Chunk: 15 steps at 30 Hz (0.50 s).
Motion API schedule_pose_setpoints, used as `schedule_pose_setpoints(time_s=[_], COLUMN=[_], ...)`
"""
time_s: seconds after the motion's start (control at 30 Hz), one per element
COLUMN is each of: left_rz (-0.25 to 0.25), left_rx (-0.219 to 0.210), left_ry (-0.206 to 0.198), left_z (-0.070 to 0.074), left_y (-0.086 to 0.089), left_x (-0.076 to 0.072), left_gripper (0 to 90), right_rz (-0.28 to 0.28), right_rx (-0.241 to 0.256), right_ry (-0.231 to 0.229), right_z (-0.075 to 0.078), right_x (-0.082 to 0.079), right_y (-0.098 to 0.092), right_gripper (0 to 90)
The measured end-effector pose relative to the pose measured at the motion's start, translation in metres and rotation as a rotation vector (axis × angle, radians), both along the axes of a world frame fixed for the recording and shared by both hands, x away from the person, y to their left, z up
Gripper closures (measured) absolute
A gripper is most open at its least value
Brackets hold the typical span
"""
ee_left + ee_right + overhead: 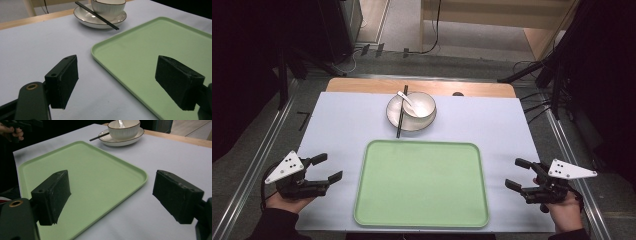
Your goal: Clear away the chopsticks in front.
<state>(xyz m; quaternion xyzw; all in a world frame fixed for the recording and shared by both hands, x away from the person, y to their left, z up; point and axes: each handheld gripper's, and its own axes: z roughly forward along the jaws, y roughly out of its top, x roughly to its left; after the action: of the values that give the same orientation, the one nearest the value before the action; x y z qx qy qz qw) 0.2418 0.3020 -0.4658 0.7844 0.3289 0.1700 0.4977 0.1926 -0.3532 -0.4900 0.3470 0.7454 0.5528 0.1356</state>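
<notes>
Tool-wise you're at the very start: your left tool (326,168) sits with its jaws spread wide and nothing between them, parked on the pale lilac counter (337,120) just left of the flat mint-green plastic tray with rounded corners (422,182). Your right tool (523,174) mirrors it off the tray's right edge, also spread and holding nothing.

The stuff you'd be going for is well apart from both tools, at the far side of the counter beyond the tray: a white ceramic bowl with a dark rim (419,105) sitting on a matching shallow white plate (393,118), a white ceramic spoon (406,99) resting in the bowl, and black chopsticks (401,116) laid across the plate's left rim and sticking out past it.

My read is you're about to reach forward and bring that set onto the tray. Glazed ceramic is slick and hard, so pinch the plate rim squarely. The chopsticks are thin and loose, likely to roll if the plate tips. Can't quite tell whether it's one stick or a pair lying tight together.
</notes>
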Motion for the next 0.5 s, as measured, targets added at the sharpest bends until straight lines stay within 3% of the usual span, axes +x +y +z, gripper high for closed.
schedule_pose_setpoints(time_s=[0.5], left_rz=[0.002], left_rx=[-0.001], left_ry=[0.007], left_z=[0.0006], left_y=[0.0008], left_x=[0.0001], left_gripper=[19.1], right_rz=[0.005], right_rx=[0.000], right_ry=[0.003], right_z=[-0.0002], right_x=[0.0000], right_y=[0.0008], right_gripper=[14.9])
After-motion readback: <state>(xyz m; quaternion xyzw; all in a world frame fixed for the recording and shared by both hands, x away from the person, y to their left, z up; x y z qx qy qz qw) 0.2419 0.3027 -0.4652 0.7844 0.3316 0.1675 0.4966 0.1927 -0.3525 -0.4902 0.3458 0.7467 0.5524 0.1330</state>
